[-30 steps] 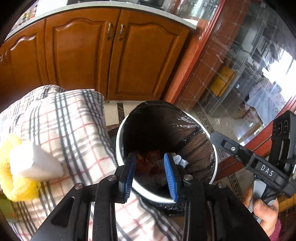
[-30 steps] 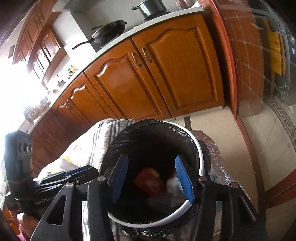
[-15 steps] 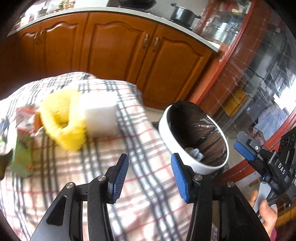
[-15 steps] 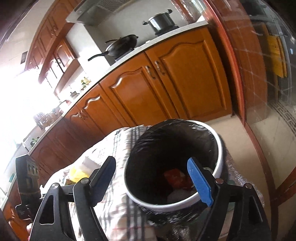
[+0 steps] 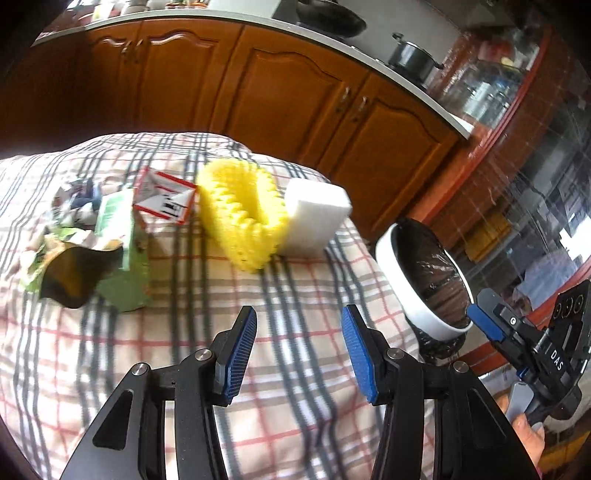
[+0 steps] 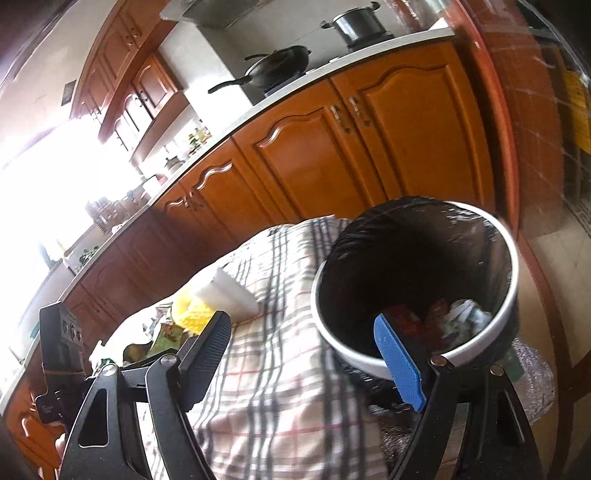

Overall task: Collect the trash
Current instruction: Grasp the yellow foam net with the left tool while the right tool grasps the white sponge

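Note:
A white trash bin (image 5: 413,280) with a black liner stands at the table's right edge; in the right wrist view the bin (image 6: 369,363) holds red and white wrappers (image 6: 439,321). On the plaid tablecloth (image 5: 295,295) lie a green torn packet (image 5: 122,254), a red-and-white carton (image 5: 164,199), a yellow sponge (image 5: 240,210) and a white foam block (image 5: 314,218). My left gripper (image 5: 297,343) is open and empty above the cloth. My right gripper (image 6: 306,354) is open and empty, by the bin's near rim.
Wooden kitchen cabinets (image 5: 288,96) run behind the table, with a pan (image 6: 277,66) and a pot (image 6: 354,24) on the counter. A glass partition (image 5: 535,147) is to the right. The right gripper's body (image 5: 535,350) shows at the left view's right edge.
My left gripper has swung left from over the bin to above the tablecloth, bringing the trash pile into view. My right gripper opened wider and drew back from the bin.

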The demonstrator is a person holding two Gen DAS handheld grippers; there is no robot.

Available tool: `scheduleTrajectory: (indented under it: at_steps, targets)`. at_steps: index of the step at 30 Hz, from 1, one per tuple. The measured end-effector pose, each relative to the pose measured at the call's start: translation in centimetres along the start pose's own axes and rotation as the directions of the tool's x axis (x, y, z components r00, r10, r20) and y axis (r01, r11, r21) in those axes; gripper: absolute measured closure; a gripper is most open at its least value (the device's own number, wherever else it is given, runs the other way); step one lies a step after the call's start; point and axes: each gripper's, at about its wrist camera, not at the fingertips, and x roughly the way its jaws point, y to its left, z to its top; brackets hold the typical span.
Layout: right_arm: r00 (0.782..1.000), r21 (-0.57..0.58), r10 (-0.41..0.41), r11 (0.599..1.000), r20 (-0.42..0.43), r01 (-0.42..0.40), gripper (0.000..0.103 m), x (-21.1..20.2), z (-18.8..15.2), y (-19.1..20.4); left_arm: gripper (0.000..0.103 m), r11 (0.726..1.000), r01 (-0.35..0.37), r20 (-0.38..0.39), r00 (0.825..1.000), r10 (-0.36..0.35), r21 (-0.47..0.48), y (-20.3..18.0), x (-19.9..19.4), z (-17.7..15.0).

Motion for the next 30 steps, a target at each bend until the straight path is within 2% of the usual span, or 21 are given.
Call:
scheduleTrajectory:
  at_steps: [10,20,25,30]
  targets:
    - [0.997,-0.01,0.065,0.998,-0.052,-0.065,0.021,2.3,-0.6,2.7,0.056,0.998,-0.022,0.01,1.0,0.023,-0.063,3.1,-1.0,1.3]
    - [0.986,-0.004,0.142,0.99,-0.084,-0.143,0.023,6.1,1.4,4.9,0.057,0.996,-0.036,0.028,0.999,0.038,-0.077,3.8,0.3,4.8]
    - [0.977,-0.012,0.181,0.983,-0.112,-0.184,0.033,8.6,2.5,6.4,0.058,0.996,-0.056,0.026,0.998,0.058,-0.074,3.6,2.2,6.5]
    - [0.972,-0.005,0.181,0.983,-0.152,-0.184,0.045,12.1,3.4,6.8,0.07,0.995,-0.075,-0.002,0.997,0.075,-0.063,3.7,4.4,7.4]
